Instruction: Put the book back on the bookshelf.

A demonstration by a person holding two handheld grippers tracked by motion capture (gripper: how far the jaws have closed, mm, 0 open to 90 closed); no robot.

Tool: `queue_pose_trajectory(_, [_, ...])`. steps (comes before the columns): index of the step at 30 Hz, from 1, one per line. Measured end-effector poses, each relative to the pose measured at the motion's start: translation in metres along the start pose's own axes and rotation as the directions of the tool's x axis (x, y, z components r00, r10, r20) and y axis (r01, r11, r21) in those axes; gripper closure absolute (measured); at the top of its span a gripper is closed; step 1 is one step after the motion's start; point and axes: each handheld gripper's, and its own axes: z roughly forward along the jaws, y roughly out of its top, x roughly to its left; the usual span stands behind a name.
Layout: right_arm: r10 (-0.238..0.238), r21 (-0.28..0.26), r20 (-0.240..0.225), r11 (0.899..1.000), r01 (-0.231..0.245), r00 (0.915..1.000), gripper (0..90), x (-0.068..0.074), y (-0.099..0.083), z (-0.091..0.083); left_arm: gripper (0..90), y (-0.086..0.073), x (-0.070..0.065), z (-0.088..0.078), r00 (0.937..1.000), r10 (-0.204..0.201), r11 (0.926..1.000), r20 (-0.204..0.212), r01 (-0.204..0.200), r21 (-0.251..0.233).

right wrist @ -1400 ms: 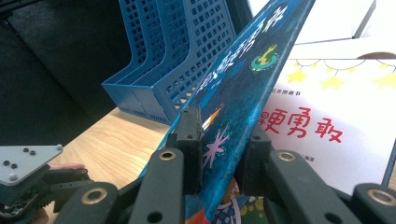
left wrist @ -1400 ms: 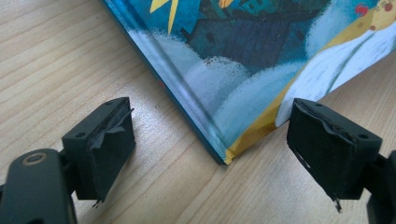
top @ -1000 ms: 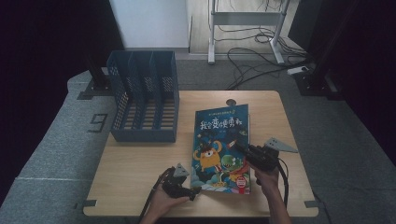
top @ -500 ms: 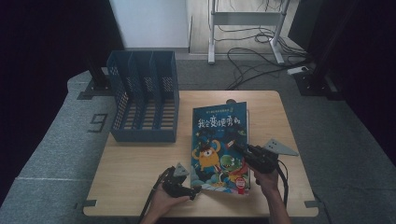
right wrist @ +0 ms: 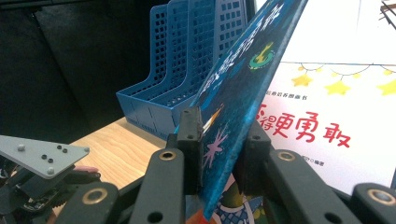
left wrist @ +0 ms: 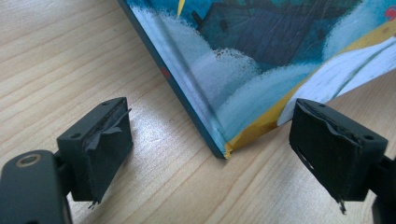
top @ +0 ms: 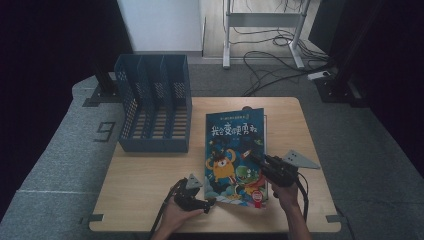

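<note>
Picture book (top: 234,150) lies on the worktop (top: 145,175), right of the blue file rack (top: 154,110), and my right tongs (top: 256,159) pinch its front cover (right wrist: 243,88) at the free edge, tilting it up so the white title page (right wrist: 327,116) shows beneath. I judge the step to be opening or lifting the book by that cover, with the lift barely begun. My left tongs (top: 207,202) sit spread wide at the near left corner of the book (left wrist: 219,149), one jaw out on bare wood, the other by the bottom edge, gripping nothing. Next I would close them on that corner or spine so the book rises as one piece, not by the cover alone. The near worktop edge is close behind both hands; open wood lies left of the book in front of the rack, and the rack's slots stand open.
</note>
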Motion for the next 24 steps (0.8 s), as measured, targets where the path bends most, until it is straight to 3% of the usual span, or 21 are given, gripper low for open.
queue_pose_trajectory(24, [-0.038, -0.062, -0.020, 0.997, 0.037, 0.9991, 74.1, 0.0060, 0.0018, -0.0045, 12.3, 0.0017, -0.0004, 0.0060, 0.9991, 0.001, 0.9990, -0.042, -0.003, -0.044])
